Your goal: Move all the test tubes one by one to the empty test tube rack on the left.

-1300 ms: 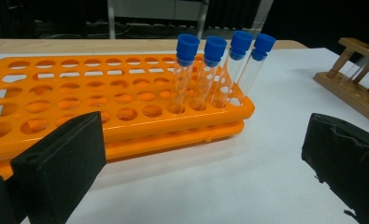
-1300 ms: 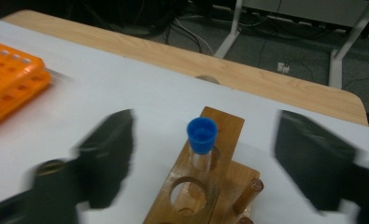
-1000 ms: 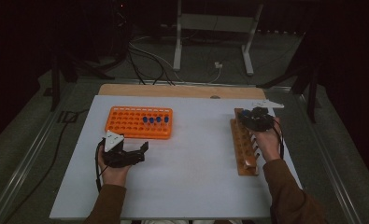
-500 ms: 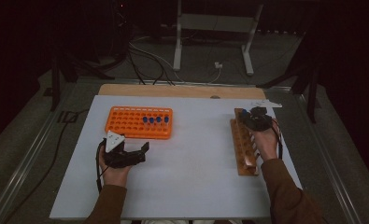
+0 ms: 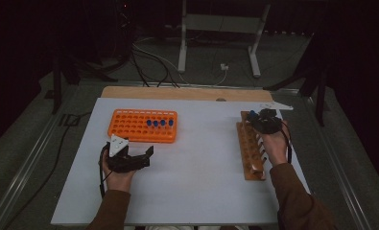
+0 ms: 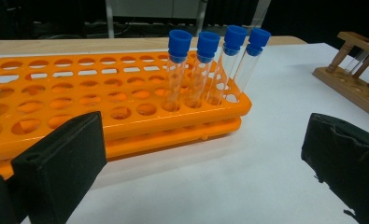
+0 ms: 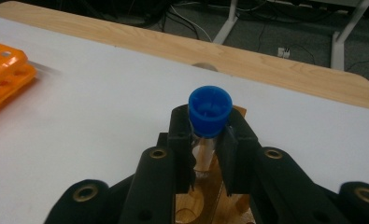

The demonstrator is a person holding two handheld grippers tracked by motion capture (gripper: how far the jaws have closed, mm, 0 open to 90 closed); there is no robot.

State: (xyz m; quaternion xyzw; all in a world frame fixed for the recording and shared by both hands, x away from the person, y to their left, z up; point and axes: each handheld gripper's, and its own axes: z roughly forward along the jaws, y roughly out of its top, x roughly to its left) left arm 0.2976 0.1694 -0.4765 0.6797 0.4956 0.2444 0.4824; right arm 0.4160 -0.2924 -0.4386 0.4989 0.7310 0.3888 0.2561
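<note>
An orange tube rack (image 5: 141, 125) (image 6: 102, 100) lies at the back left of the white table and holds several clear blue-capped tubes (image 5: 159, 123) (image 6: 205, 70) in one row. My left gripper (image 5: 140, 158) (image 6: 201, 158) rests in front of it, open, nothing between its fingers. At the right lies a wooden rack (image 5: 250, 151) (image 7: 210, 196). My right gripper (image 5: 258, 120) (image 7: 204, 140) stands over that rack's far end, shut on a blue-capped tube (image 7: 209, 112) that is upright above the wood.
The white table sheet (image 5: 196, 167) has bare room between the two racks. A wooden strip (image 5: 177, 93) runs along the back edge. Cables and metal stand legs (image 5: 216, 43) lie on the floor beyond. The wooden rack's end shows in the left gripper view (image 6: 355, 79).
The right gripper has shifted slightly over the far end of the wooden rack. The left hand and its gripper have stayed in place.
</note>
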